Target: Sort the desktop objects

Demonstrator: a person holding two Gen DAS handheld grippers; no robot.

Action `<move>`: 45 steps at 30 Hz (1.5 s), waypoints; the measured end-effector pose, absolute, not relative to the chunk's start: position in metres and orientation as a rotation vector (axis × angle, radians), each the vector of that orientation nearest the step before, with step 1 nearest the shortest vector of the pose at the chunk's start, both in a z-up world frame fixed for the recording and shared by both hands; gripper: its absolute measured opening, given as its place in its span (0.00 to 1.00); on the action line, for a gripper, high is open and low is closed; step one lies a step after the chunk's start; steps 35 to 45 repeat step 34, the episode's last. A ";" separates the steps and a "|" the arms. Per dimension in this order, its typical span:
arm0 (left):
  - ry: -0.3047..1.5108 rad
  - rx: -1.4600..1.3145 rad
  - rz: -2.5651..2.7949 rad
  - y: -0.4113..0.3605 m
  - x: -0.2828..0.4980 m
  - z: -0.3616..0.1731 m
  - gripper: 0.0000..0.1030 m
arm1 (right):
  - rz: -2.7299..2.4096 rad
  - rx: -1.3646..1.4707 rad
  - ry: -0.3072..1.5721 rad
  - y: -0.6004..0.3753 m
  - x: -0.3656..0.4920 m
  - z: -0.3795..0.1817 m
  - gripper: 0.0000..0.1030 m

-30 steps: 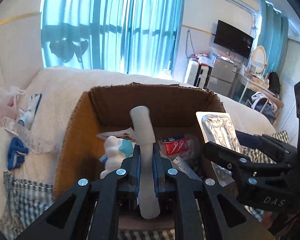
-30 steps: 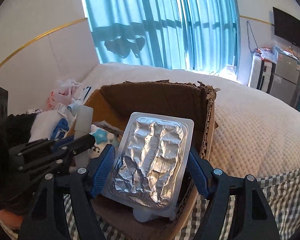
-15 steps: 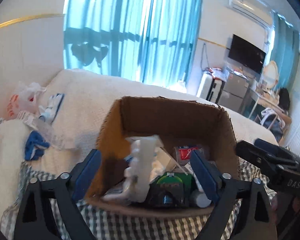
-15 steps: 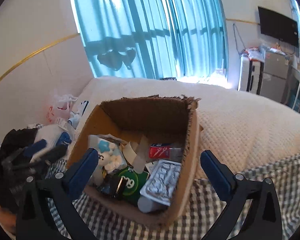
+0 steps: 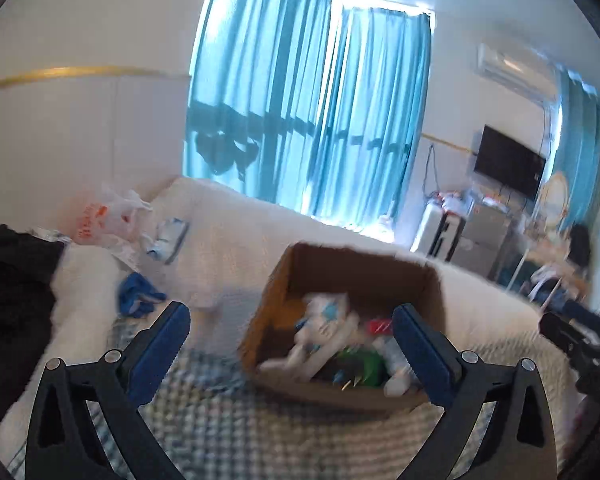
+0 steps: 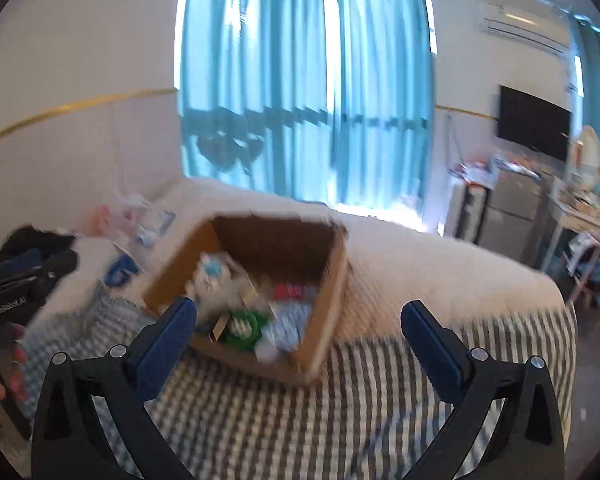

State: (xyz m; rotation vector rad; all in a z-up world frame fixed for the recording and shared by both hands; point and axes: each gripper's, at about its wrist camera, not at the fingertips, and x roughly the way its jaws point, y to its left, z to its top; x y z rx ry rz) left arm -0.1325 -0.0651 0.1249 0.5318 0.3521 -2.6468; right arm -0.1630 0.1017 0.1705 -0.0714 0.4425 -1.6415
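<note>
My left gripper (image 5: 290, 328) is still spreading, empty; right gripper (image 6: 298, 320) wide, empty. Cardboard box (image 6: 324, 300) at 12 o'clock.

Motion blur smeared the cardboard box (image 5: 276, 312) and its contents (image 6: 244, 312) in both views, so few items could be identified; the other gripper (image 5: 580, 344) was cut off at the frame edge

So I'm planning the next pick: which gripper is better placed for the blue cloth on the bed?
Probably the left gripper: its jaws are opening, nothing between them, and the blue cloth lies just beyond its left finger. The right gripper, open and empty, sees the cloth far off left, past the box.
</note>
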 end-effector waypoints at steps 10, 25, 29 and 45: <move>0.487 0.748 -2.413 -0.060 -0.097 0.001 1.00 | -1.603 0.037 0.540 0.091 -0.160 0.072 1.00; 0.309 0.709 -2.524 -0.027 -0.102 0.017 1.00 | -1.639 0.069 0.588 0.081 -0.157 0.062 1.00; 0.330 0.687 -2.472 -0.027 -0.099 0.017 1.00 | -1.661 0.088 0.619 0.076 -0.159 0.057 1.00; 0.407 0.679 -2.519 -0.030 -0.093 0.020 1.00 | -1.657 0.116 0.619 0.074 -0.162 0.053 1.00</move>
